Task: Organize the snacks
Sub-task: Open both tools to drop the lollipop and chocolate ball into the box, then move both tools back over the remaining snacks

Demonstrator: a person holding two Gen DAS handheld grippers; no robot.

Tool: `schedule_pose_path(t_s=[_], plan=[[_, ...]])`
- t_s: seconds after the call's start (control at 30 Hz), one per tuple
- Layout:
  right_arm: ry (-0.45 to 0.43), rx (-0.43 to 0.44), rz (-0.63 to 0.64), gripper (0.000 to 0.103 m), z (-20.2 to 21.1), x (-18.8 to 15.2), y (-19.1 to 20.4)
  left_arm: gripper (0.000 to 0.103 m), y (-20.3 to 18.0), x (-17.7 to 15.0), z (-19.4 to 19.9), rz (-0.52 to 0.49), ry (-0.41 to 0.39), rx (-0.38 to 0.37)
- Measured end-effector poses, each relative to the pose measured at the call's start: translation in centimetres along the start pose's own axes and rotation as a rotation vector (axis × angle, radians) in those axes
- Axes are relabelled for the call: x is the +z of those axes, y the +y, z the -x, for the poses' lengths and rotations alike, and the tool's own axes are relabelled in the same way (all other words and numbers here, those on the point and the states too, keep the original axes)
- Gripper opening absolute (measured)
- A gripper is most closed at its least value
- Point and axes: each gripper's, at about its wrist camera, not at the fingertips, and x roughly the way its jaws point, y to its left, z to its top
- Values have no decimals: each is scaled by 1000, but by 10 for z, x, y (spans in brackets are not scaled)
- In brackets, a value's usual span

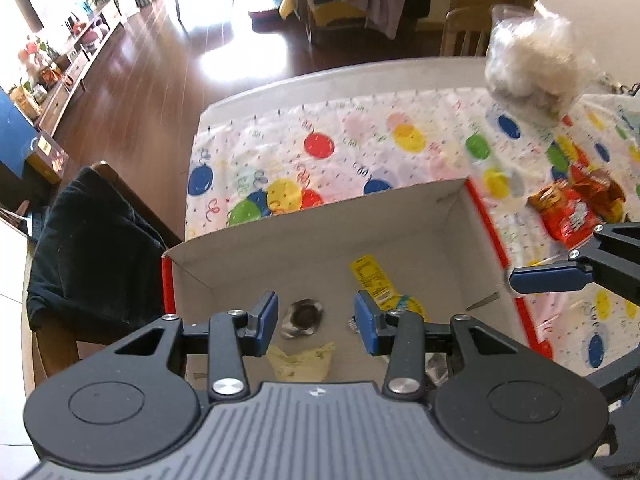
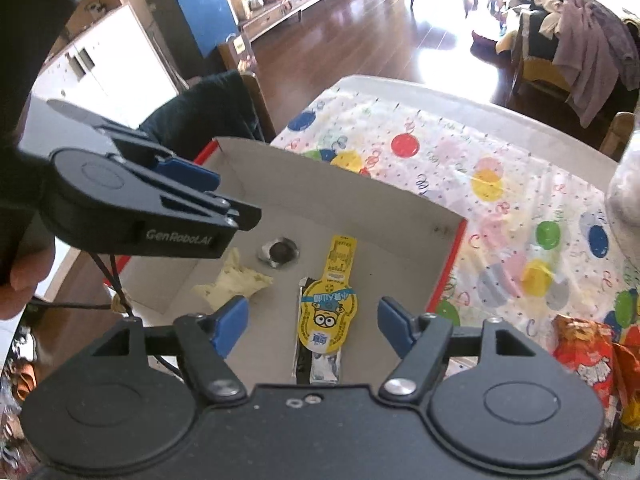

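Both tools hung over the open cardboard box (image 2: 360, 216), jaws spread and pinching nothing. Below the left tool (image 1: 316, 312) lay a foil-wrapped dark sweet (image 1: 302, 317) and a crumpled pale wrapper (image 1: 304, 360); under the right tool (image 2: 312, 324) lay a yellow cartoon-printed packet (image 2: 330, 312), its lettering too small to read. Red snack bags (image 2: 588, 352) right of that tool waited on the counter (image 2: 460, 100), so sorting looked partly done. The left tool's side read "GenRobot.AI".
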Motion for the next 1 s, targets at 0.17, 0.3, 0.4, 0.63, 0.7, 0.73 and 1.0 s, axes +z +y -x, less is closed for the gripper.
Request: schedule_pose_path(t_s=[0.17,0.3,0.4,0.63,0.7,0.73,1.0], plan=[[-47,3,-29,74,26,-9,-8,45,-12,-5,21,16,-40,-14],[-86,7,-40,79,44,-18,-15,56,-23,-9,35,28,-72,-20],[-109,8,-50,81,56,-27,-20,60,-34,-13,46,25,-106,-7],[-178,4,-84,86,93,-56,-47,68,-66,-21,62,39,-169,-28],[-192,1,-100,87,103,-65,-59,70,-79,-23,64,41,-182,-32],[-195,-2,-105,90,107,-69,-63,70,-86,-24,65,43,-192,-36],[-234,-61,-168,97,138,-113,-120,80,-143,-27,61,39,-244,-77]])
